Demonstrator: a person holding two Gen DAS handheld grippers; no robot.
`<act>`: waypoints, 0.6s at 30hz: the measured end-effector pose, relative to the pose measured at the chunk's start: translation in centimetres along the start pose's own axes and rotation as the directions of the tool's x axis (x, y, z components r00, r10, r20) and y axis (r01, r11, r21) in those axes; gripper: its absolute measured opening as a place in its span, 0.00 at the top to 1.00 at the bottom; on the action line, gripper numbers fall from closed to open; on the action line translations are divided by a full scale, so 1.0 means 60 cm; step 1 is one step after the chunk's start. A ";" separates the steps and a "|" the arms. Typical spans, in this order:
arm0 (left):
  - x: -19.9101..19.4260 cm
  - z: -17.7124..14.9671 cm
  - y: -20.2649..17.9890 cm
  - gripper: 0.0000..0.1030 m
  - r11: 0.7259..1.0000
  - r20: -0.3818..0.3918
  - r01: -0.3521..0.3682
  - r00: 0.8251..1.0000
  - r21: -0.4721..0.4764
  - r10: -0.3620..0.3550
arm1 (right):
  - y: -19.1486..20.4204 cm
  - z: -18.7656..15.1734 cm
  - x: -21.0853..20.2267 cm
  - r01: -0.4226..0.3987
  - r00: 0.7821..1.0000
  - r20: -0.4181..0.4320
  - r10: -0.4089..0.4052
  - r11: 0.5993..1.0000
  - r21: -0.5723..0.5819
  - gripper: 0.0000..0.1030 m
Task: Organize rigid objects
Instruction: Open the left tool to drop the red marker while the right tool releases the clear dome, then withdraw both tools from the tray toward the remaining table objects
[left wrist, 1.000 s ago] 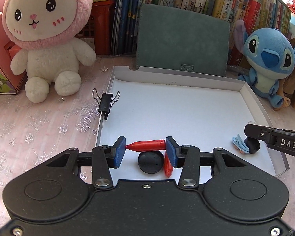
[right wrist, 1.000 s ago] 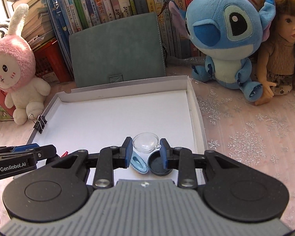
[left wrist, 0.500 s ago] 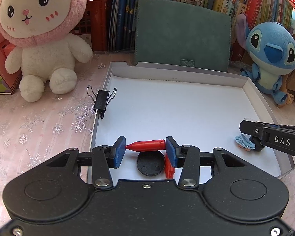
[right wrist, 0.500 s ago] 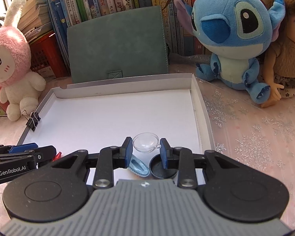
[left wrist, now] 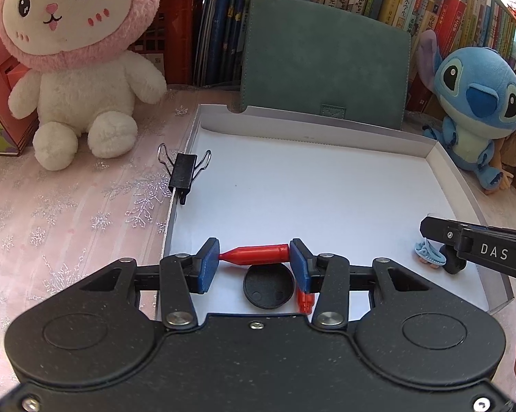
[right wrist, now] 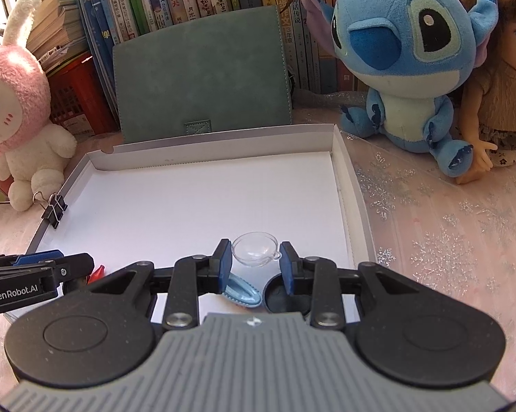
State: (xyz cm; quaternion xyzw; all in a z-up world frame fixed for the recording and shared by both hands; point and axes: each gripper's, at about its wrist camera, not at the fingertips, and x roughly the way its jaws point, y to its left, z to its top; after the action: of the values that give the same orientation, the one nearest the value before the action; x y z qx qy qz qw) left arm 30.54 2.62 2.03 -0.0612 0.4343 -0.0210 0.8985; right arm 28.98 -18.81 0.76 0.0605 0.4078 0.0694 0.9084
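So far most bits sit along the white tray's (left wrist: 326, 192) near edge. My left gripper (left wrist: 254, 257) clamps the red bullet-shaped piece (left wrist: 258, 254), not yet placed. My right gripper (right wrist: 254, 264) is opening off the clear cup (right wrist: 254, 250), pads look just clear.

Right tongs (left wrist: 478, 245) arm marking: "DAS". Left tongs (right wrist: 21, 283) arm marking: "GenRobot.AI". Book spines (right wrist: 285, 3) carry Chinese titles.
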 end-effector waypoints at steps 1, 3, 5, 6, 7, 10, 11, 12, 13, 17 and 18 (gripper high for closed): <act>-0.001 0.000 0.000 0.58 1.000 0.002 -0.001 1.000 -0.001 0.001 | 0.000 0.000 -0.001 -0.002 1.000 0.001 0.002 1.000 0.004 0.62; -0.005 -0.002 0.001 0.52 1.000 0.016 0.004 1.000 -0.001 -0.004 | -0.001 -0.001 -0.004 -0.007 1.000 0.007 0.007 1.000 0.012 0.59; -0.012 -0.003 0.001 0.43 1.000 0.028 0.008 1.000 -0.003 -0.008 | -0.001 -0.002 -0.010 -0.009 1.000 0.015 0.009 1.000 0.018 0.48; -0.016 -0.003 0.001 0.41 1.000 0.032 0.011 0.999 -0.004 -0.011 | -0.002 -0.003 -0.012 -0.011 1.000 0.020 0.011 1.000 0.021 0.47; -0.020 -0.004 0.002 0.40 1.000 0.036 0.015 0.999 -0.005 -0.015 | -0.003 -0.004 -0.017 -0.015 1.000 0.026 0.015 1.000 0.024 0.46; -0.037 -0.008 0.003 0.35 1.000 0.050 0.025 0.998 -0.010 -0.025 | -0.003 -0.008 -0.030 -0.024 0.999 0.043 0.023 0.999 0.023 0.40; -0.043 -0.010 0.003 0.33 1.000 0.056 0.028 0.998 -0.009 -0.027 | -0.002 -0.010 -0.036 -0.025 0.998 0.052 0.024 1.000 0.018 0.39; -0.050 -0.013 0.003 0.30 0.999 0.063 0.032 0.998 -0.007 -0.032 | -0.002 -0.013 -0.043 -0.024 0.998 0.062 0.023 1.000 0.010 0.36; -0.057 -0.017 0.003 0.28 0.999 0.071 0.036 0.997 -0.006 -0.035 | -0.001 -0.016 -0.049 -0.024 0.997 0.071 0.024 1.000 0.003 0.34; -0.093 -0.038 0.000 0.25 0.998 0.105 0.056 0.993 0.028 -0.059 | 0.001 -0.030 -0.077 -0.034 0.994 0.106 0.036 0.999 -0.025 0.26; -0.102 -0.044 0.000 0.24 0.998 0.115 0.059 0.991 0.035 -0.063 | 0.001 -0.035 -0.085 -0.036 0.992 0.119 0.040 0.999 -0.034 0.23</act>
State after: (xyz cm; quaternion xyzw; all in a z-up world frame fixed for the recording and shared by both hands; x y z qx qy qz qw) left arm 24.66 2.92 5.19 -0.0614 0.3788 -0.0516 0.9220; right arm 24.07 -19.51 3.11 0.0578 0.3502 0.0894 0.9306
